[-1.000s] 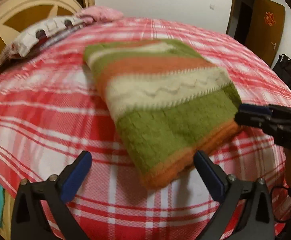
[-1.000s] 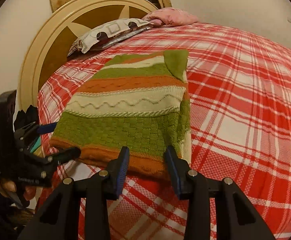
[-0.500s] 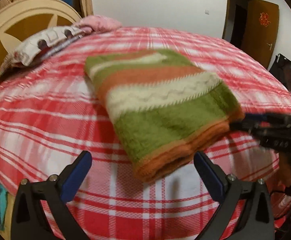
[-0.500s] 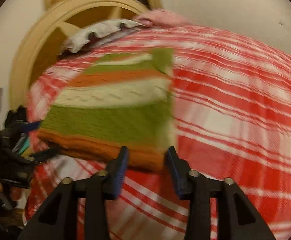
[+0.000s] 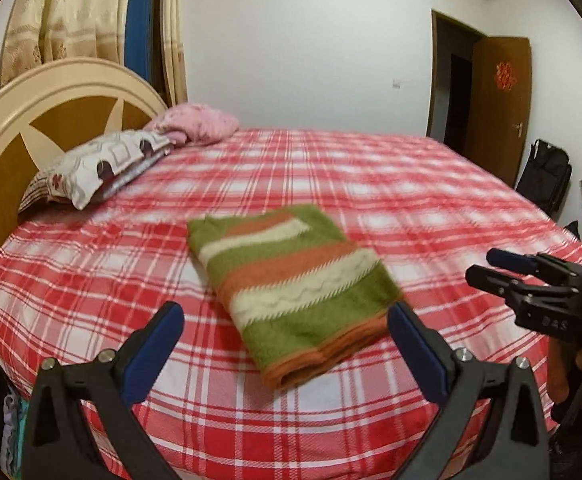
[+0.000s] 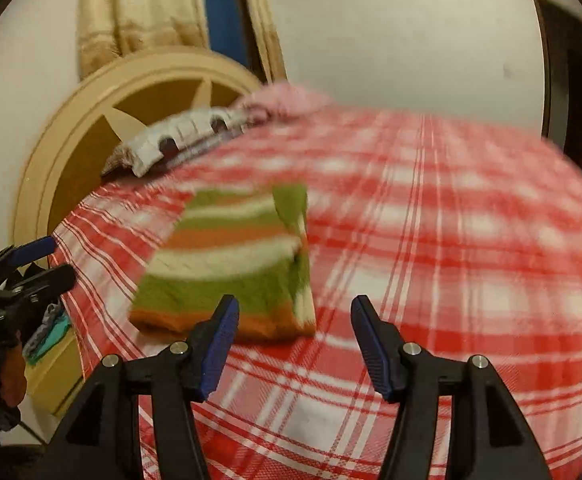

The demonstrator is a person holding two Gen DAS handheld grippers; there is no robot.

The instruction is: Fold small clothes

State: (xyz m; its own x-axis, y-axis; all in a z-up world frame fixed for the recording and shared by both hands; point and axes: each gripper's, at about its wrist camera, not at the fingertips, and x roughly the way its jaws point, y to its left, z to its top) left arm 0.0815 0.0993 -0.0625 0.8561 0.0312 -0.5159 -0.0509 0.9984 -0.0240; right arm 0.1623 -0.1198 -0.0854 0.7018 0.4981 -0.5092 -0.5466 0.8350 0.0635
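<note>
Sweater point(image 5: 291, 292), folded, lies lengthwise ahead between both released tongs, left gripper point(image 5: 287, 344) nearer its orange hem than right gripper point(image 6: 295, 344).

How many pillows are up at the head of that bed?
2. A grey-and-white patterned pillow leans by the headboard, and a pink pillow lies just beyond it, touching it. More could be hidden behind these.

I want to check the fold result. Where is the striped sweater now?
The striped sweater lies folded on the red plaid bed, near its front edge, between and beyond the open left gripper, with the patterned pillow farther back left.
</note>
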